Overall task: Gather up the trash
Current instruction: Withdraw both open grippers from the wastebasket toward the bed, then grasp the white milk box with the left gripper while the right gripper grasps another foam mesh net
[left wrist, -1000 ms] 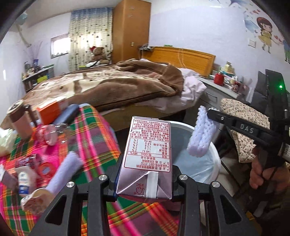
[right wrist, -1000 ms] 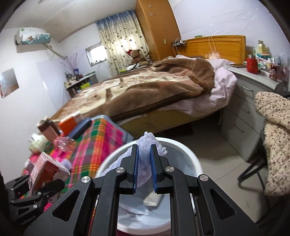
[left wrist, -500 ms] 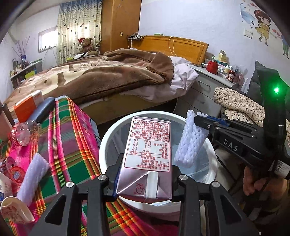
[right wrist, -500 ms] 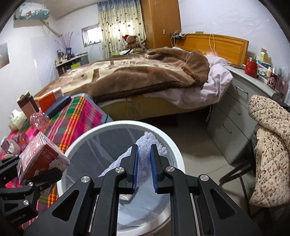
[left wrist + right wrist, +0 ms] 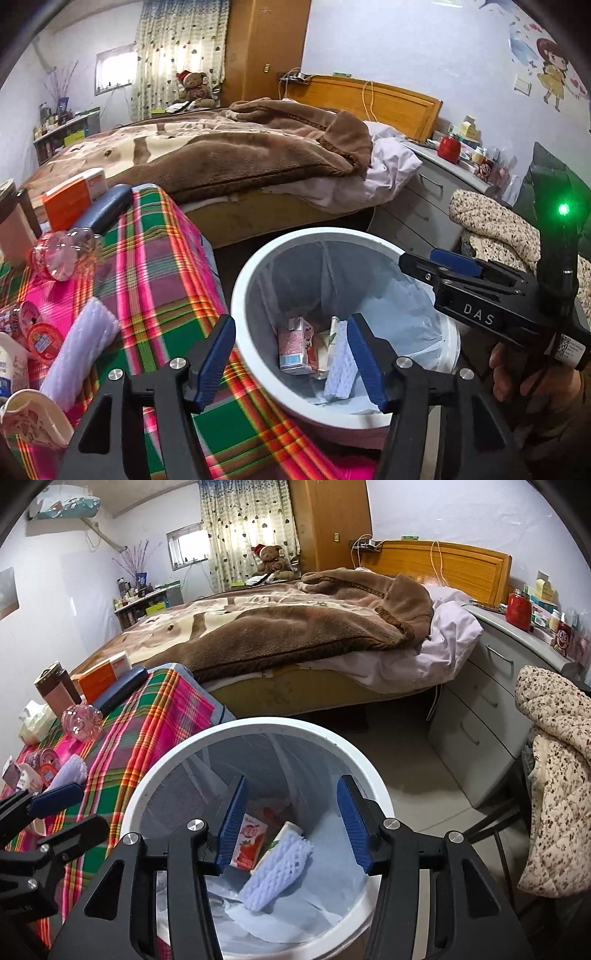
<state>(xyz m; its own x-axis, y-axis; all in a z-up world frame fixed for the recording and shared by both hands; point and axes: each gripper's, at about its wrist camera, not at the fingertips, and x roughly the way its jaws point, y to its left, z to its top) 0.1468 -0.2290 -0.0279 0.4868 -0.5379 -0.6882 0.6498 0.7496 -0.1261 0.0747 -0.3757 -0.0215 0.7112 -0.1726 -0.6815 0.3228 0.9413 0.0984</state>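
Now both grippers are hanging over the white bin (image 5: 258, 725), which is standing beside the table with the plaid cloth (image 5: 162, 280). Left gripper (image 5: 291, 358): jaws spread wide, gripping nothing. Right gripper (image 5: 291, 821): jaws likewise standing apart, nothing between them. Inside the bin, on the liner, a pink drink carton (image 5: 249, 840) is lying at the bottom, with a white foam sleeve (image 5: 275, 873) resting just beside it, touching a pale packet between them. On the cloth, a second foam sleeve (image 5: 79, 350) is lying near a paper cup (image 5: 35, 424); an orange box (image 5: 72, 197) and a clear pink bottle (image 5: 64, 251) are sitting further back.
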